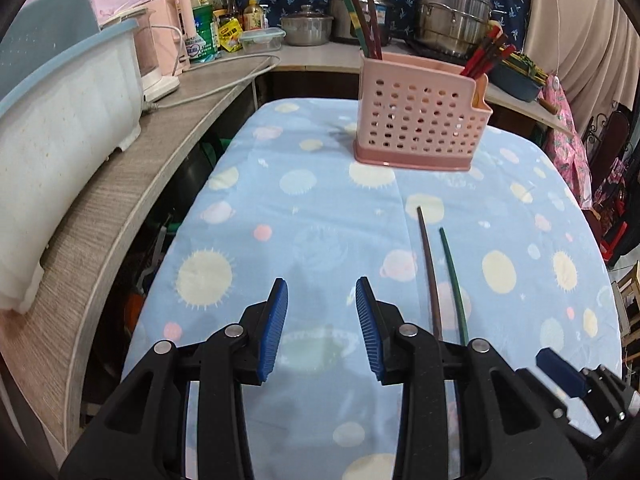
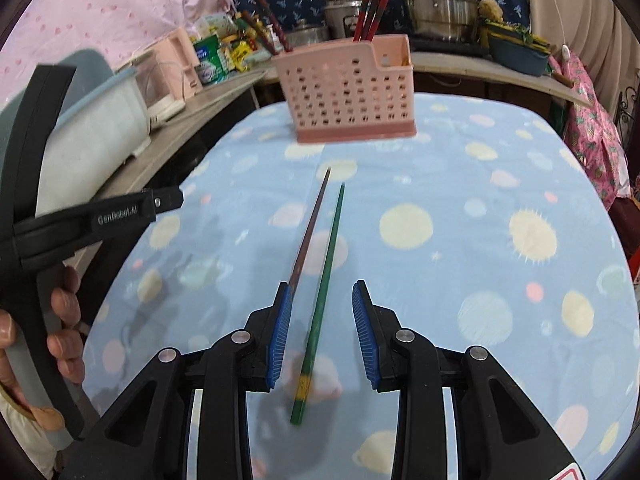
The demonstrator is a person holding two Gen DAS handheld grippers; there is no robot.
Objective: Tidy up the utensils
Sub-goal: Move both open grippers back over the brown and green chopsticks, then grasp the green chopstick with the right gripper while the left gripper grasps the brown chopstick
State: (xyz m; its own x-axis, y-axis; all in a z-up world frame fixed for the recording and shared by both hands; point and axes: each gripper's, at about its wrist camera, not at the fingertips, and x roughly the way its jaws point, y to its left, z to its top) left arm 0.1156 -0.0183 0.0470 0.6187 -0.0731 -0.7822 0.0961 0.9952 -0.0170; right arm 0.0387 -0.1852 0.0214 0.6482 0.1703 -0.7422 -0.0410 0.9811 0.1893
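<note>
A pink perforated utensil holder [image 1: 420,120] [image 2: 352,88] stands at the far end of the blue planet-print cloth; several red and brown chopsticks [image 1: 370,20] [image 2: 370,12] stand in it. A brown chopstick [image 1: 428,268] [image 2: 310,228] and a green chopstick [image 1: 452,280] [image 2: 326,280] lie side by side on the cloth. My left gripper [image 1: 321,292] is open and empty, left of the loose chopsticks. My right gripper [image 2: 320,300] is open, low over the cloth, with the green chopstick between its fingers and the brown one at its left finger [image 2: 280,332].
A wooden counter [image 1: 132,168] curves along the left with a white-and-blue tub [image 1: 60,128], pink kettle, bottles and steel pots [image 1: 452,8]. A dark bowl [image 2: 518,54] sits at the back right. The left gripper's handle and the hand holding it [image 2: 60,264] show left in the right wrist view.
</note>
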